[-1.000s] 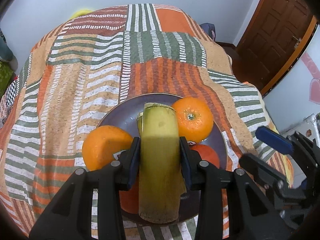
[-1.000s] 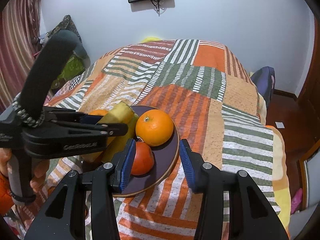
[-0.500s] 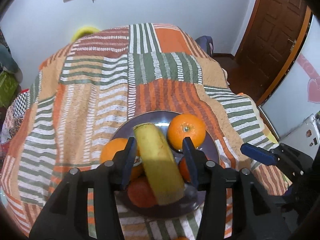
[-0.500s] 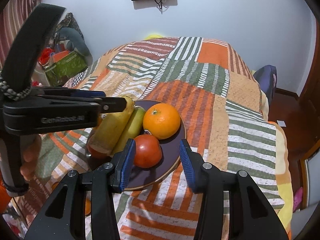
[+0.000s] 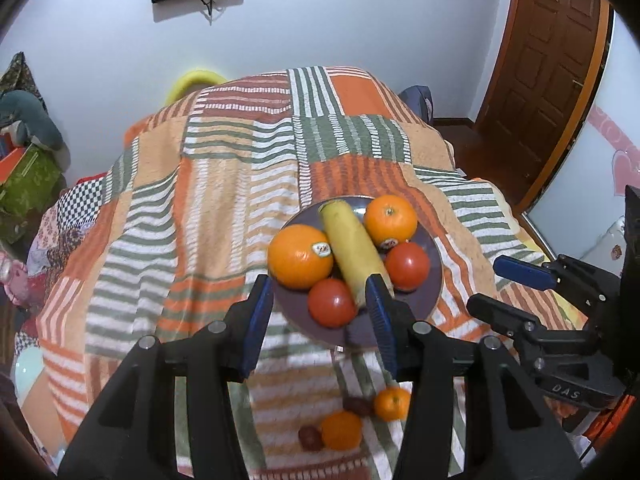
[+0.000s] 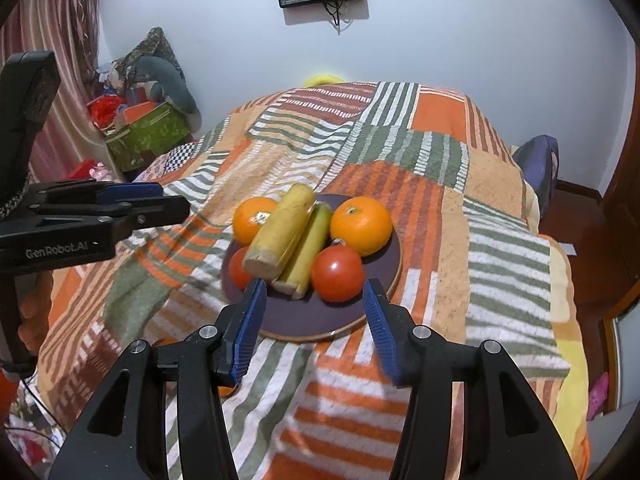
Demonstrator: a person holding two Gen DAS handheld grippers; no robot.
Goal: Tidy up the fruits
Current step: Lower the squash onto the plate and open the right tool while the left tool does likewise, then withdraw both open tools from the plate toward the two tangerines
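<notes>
Both the left gripper point(image 5: 318, 308) and right gripper point(image 6: 314, 314) are hovering empty over the plate point(image 6: 312, 320), right jaws opening, left jaws standing apart, bananas point(image 5: 352, 248) lying mid-plate.

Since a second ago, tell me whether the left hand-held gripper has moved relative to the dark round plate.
Yes. The left hand-held gripper has let go of the yellow banana piece and pulled back up from the dark round plate.

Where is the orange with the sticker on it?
In the left wrist view, the stickered orange sits on the left side of the purple plate, touching the banana, just above a tomato.
</notes>
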